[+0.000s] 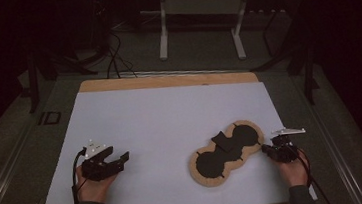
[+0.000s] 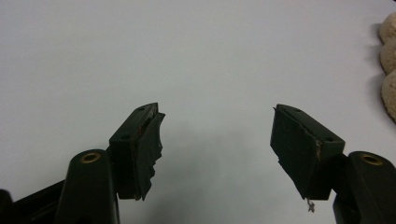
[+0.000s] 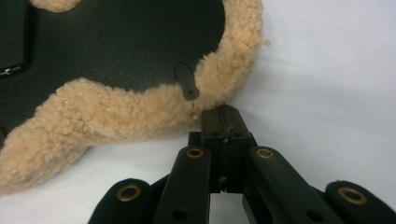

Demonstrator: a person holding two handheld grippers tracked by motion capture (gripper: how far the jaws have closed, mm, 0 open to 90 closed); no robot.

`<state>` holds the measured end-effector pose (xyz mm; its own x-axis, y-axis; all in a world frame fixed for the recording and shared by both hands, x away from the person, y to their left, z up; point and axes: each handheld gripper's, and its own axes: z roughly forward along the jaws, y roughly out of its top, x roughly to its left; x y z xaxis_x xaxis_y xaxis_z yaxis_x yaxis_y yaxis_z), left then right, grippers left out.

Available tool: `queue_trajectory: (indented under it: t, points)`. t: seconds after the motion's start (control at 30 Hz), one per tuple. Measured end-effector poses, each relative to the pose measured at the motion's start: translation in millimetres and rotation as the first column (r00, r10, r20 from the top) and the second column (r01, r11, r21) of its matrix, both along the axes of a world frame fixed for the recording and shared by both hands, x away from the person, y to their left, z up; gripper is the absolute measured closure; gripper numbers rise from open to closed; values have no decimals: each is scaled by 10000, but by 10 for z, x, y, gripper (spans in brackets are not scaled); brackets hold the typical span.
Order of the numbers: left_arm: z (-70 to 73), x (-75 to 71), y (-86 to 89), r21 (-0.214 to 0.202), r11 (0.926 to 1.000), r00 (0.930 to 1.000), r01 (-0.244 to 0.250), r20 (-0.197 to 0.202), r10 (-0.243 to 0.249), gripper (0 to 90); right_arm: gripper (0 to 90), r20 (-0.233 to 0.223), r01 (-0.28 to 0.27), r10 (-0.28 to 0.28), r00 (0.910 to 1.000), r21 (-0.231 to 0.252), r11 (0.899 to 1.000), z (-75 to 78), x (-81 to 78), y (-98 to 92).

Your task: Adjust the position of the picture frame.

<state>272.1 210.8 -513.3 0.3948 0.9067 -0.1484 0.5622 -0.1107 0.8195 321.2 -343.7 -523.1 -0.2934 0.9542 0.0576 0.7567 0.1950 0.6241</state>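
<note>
Thing: a fleece-edged eye mask [image 1: 226, 154], tan and fluffy round the rim, with two dark round cups and a small black flap between them.
Where it lies: flat on the white surface [image 1: 160, 119], toward the near right, running slantwise from near-left to far-right; its far-right lobe is just beside the right claw.
How it should handle: judged light and soft, floppy rather than stiff; lifted by one lobe it would likely sag and fold at the narrow waist. The pile looks grippy, not slippery, and nothing about it seems breakable.
Where to take hold: the fluffy rim [image 3: 140, 112] gives the thickest bite; a pinch on the edge of the lobe nearest the right claw looks handiest. The small dark tab [image 3: 187, 80] at the inner edge looks too slight to take hold of.
Right claw [image 3: 223, 116]: clenched, the two jaws pressed together with nothing between them; the tip sits at the mask's fleece edge, touching or all but touching, I cannot tell which.
Right hand pose: low at the surface's near right, claw pointing left toward the mask.
Left claw [image 2: 217, 135]: released, jaws spread wide over bare white surface, holding nothing.
Left hand pose: resting at the near left, well apart from the mask, claw aimed right.
</note>
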Motion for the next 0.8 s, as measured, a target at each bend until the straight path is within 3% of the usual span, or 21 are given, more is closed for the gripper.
queue_trajectory:
  t: [0.13, 0.4, 0.57, 0.8]
  points:
    - [0, 1, -16, 74, 10000, 10000, 56, 26, -56, 313, 899, 102, 33, -31, 9999, -149, 9999, -3, 19, 39]
    - [-3, 1, -11, 206, 9998, 9999, -79, -61, 81, 296, 898, 10, 27, -27, 10000, 178, 9998, 9, 14, 30]
    - [0, -5, 9, 33, 9999, 9999, -143, -16, 143, 316, 898, -188, -336, 339, 9992, 178, 9993, 33, -28, 55]
    - [1, -6, 19, -47, 9999, 9999, -131, 27, 131, 330, 898, -209, -293, 291, 9994, -107, 9995, 19, -8, 107]
